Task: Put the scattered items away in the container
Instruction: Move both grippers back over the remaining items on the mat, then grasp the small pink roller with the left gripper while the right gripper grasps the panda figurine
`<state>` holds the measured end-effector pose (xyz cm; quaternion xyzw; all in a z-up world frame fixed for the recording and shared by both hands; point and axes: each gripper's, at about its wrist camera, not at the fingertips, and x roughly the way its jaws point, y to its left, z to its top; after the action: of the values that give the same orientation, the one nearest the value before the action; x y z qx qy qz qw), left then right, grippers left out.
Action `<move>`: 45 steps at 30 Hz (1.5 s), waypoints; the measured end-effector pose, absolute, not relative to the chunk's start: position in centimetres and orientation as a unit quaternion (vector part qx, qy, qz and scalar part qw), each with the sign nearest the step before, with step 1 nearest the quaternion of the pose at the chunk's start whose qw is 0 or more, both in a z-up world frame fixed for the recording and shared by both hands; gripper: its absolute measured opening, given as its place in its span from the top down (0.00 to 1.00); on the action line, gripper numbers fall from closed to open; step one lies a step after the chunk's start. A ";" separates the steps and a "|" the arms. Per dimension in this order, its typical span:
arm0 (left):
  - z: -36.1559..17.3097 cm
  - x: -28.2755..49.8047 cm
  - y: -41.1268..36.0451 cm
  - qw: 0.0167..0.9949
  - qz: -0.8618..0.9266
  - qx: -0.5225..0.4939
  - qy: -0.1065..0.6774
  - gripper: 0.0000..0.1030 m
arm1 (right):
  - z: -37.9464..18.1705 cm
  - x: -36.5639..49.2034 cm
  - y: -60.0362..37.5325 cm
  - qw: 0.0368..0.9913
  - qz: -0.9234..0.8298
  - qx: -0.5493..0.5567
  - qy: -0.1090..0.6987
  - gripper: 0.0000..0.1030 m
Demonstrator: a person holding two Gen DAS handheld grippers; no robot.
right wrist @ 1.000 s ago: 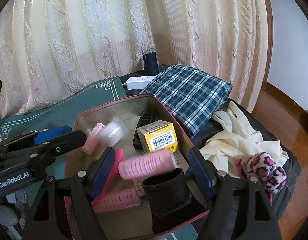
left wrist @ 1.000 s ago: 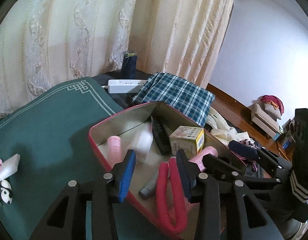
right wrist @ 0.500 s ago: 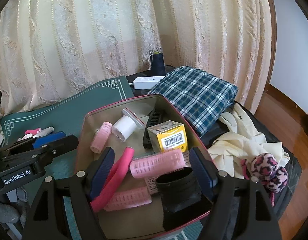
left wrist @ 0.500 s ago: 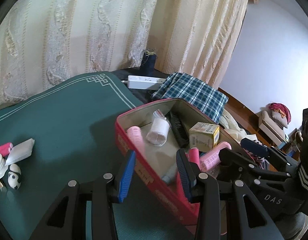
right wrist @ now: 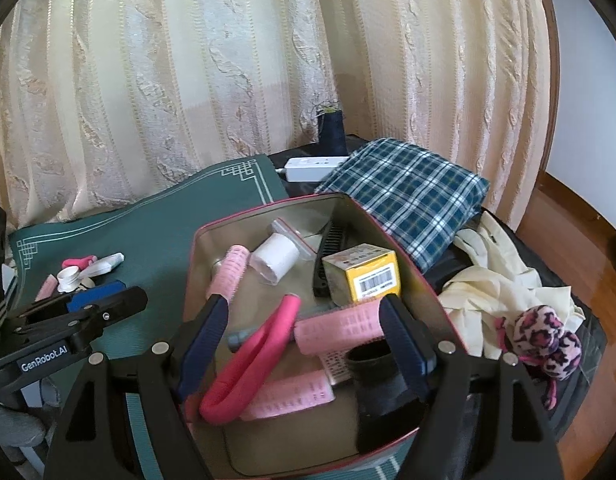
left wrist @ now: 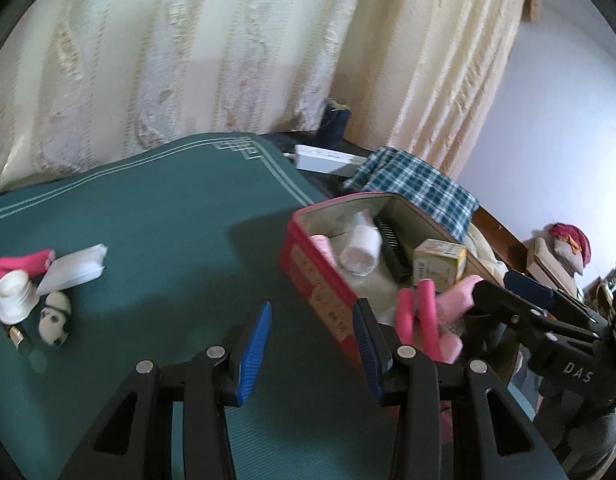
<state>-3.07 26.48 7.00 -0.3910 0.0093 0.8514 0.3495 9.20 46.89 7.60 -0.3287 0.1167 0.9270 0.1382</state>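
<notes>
Left claw (left wrist: 313,336) hangs empty, apparently just beside the tin (left wrist: 319,280).

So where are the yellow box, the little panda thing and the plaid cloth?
yellow box (right wrist: 373,282): right wrist view, on its barcode face, inside the tin.
panda figure (left wrist: 55,319): left wrist view, on its white body, on the green mat.
plaid cloth (right wrist: 411,196): right wrist view, on the middle of its top fold.

Matt green cloth mat (left wrist: 156,240), shiny-walled tin (right wrist: 391,236)
</notes>
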 end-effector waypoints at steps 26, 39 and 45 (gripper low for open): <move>5.0 -6.0 6.4 0.184 0.899 -0.394 -0.054 0.57 | 6.2 1.4 32.0 -0.050 0.917 -0.385 0.090 0.21; 3.2 -10.6 -3.2 0.091 0.908 -0.405 -0.057 0.57 | 4.1 -3.5 25.9 -0.089 0.901 -0.418 0.077 0.21; 2.0 -13.9 -3.1 0.092 0.903 -0.418 -0.046 0.57 | 3.7 -5.2 25.1 -0.087 0.898 -0.424 0.076 0.21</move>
<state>-13.89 -3.09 1.99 -0.4180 -0.0457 0.9027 0.0916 -5.18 25.14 3.66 -0.4243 0.0761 0.8981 -0.0868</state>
